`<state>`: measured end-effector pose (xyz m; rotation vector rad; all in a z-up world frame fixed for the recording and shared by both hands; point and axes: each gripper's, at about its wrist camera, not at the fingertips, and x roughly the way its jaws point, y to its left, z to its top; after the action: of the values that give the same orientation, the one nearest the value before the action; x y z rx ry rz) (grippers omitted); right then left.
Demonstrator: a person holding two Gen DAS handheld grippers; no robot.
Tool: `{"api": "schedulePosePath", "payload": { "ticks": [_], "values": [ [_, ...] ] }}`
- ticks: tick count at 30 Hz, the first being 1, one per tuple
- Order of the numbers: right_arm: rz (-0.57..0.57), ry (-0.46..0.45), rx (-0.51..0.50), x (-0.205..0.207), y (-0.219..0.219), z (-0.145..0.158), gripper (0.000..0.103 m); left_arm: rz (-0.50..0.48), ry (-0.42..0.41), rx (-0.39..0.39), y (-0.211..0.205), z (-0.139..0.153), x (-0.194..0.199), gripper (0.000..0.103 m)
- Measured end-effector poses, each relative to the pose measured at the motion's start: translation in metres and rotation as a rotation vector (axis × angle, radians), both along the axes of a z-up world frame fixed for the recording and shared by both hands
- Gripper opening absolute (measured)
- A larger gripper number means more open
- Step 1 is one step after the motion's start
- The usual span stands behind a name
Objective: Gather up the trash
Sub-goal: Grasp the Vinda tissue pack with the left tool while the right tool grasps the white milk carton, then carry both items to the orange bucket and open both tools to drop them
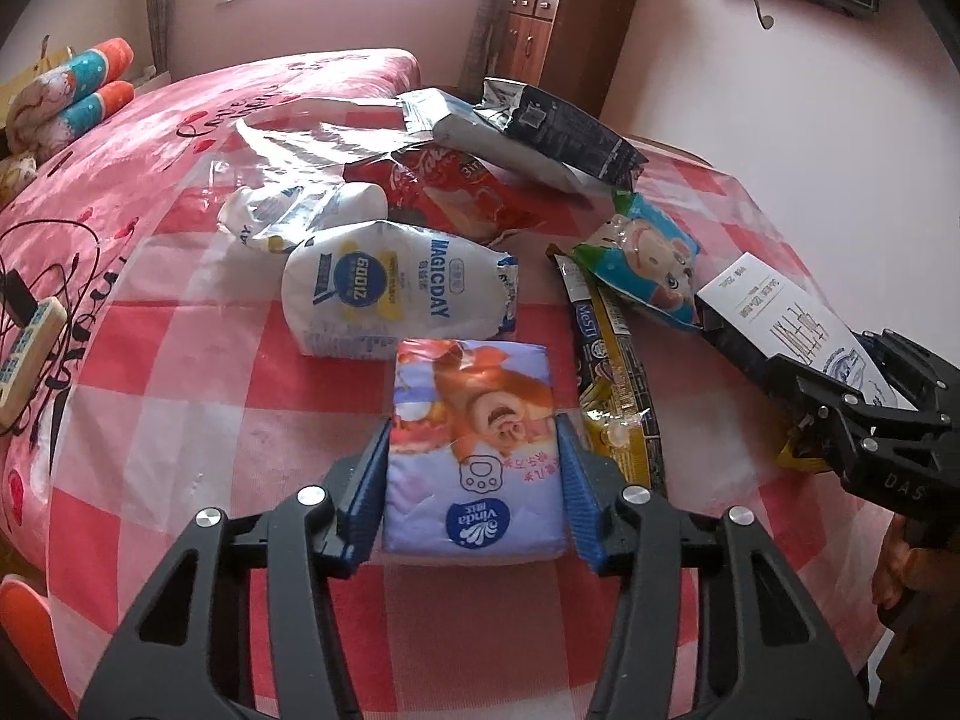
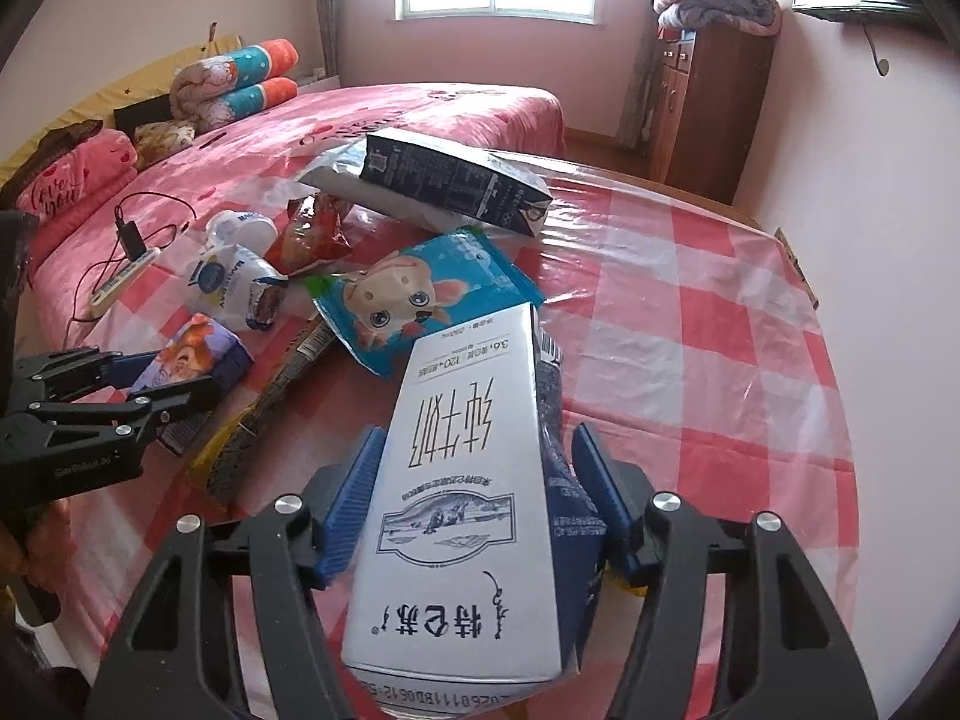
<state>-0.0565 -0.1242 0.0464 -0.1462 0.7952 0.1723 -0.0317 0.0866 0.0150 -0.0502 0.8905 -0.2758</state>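
Left gripper [image 1: 474, 474]: blue pads pinching the tissue pack [image 1: 474, 450], lower centre, for lifting.
Right gripper [image 2: 474, 492]: straddles the milk carton [image 2: 468, 510]; left pad touching, right clear.
Remaining wrappers [image 1: 390, 288]: scattered mid-frame on checked table [image 1: 180, 390].

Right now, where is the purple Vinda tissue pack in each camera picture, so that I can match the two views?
Left wrist view: the purple tissue pack lies low in the centre, between the blue pads of the left claw.
Right wrist view: the pack is at the left edge, halfway down, partly hidden by that same claw.
Shared landmark: the blue cartoon snack bag on the checked tablecloth.
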Motion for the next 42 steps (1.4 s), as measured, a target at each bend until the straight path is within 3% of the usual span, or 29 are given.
{"api": "schedulePosePath", "payload": {
  "ticks": [12,24,34,42],
  "values": [
    [-0.037,-0.014,0.119,-0.016,-0.012,0.012,0.064,0.003,-0.005,-0.065,0.013,0.004,-0.015,0.053],
    [-0.015,-0.009,0.223,-0.036,0.005,0.025,0.064,0.012,-0.038,-0.116,0.034,0.018,-0.044,0.053],
    [0.074,0.028,0.340,-0.050,0.045,0.027,0.064,0.046,-0.066,-0.141,0.065,0.028,-0.072,0.053],
    [0.184,0.073,0.367,-0.058,0.091,0.027,0.064,0.101,-0.088,-0.164,0.098,0.033,-0.090,0.053]
  ]
}}
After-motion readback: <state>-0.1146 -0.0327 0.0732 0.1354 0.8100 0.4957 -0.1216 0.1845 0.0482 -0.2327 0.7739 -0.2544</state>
